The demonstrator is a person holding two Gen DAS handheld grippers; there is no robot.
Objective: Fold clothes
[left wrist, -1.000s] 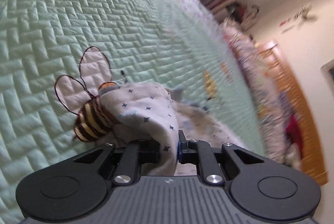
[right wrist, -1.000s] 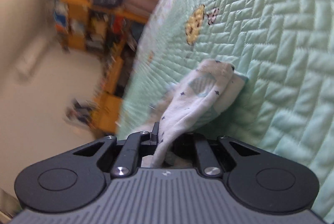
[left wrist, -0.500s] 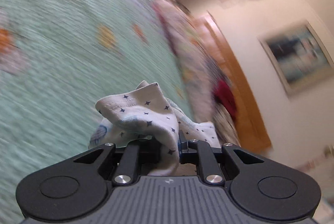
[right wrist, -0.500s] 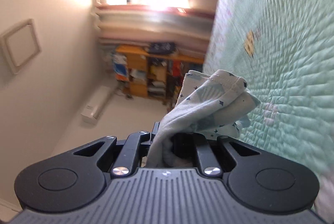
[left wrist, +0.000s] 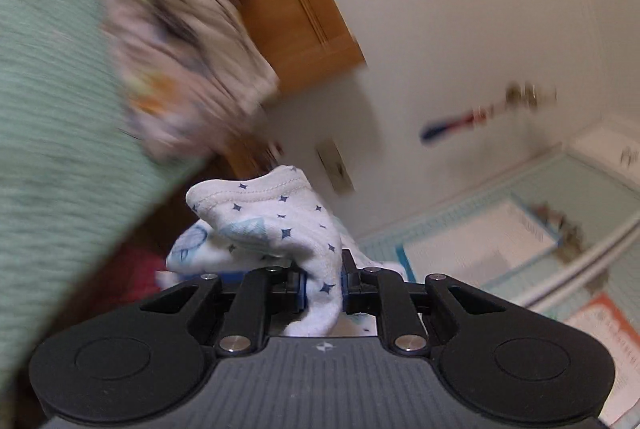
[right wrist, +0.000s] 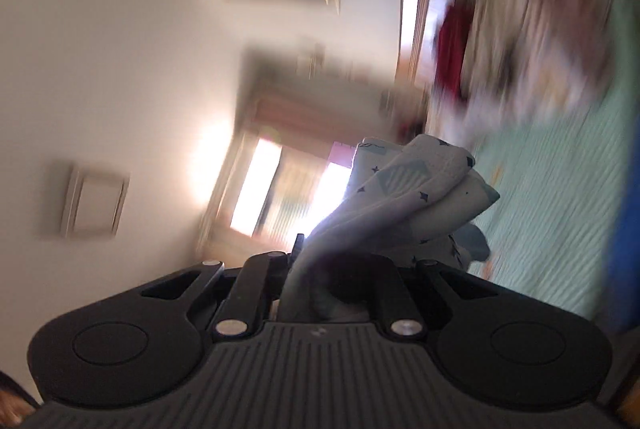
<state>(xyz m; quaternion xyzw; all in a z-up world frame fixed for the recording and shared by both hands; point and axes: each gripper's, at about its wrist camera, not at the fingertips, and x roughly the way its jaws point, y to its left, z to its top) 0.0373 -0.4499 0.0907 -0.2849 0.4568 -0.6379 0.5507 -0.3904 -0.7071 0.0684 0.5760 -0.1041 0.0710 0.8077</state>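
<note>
**Both grippers clamped on the star-print garment, held in the air**

Here, the left gripper [left wrist: 322, 287] is clenched on a white garment [left wrist: 276, 225] printed with small dark stars and pale blue shapes. The cloth passes between the two jaws, bunches up just beyond them and spills over to the left, with a stitched hem along its far edge. It touches nothing but the gripper.

The right gripper [right wrist: 320, 265] is likewise clenched on a fold of the same star-print fabric, which rises out of the jaws and leans to the right in several stacked layers. This end, too, hangs free of any surface.

In the left wrist view, the green quilted bedspread [left wrist: 48, 133] fills the left side, heavily blurred, with a blurred heap of pale clothing [left wrist: 180, 41] on its far edge. A wooden door [left wrist: 304, 13] stands beyond the heap. In the right wrist view the bedspread lies on the right, and a bright window [right wrist: 280, 189] shows behind the garment.
</note>
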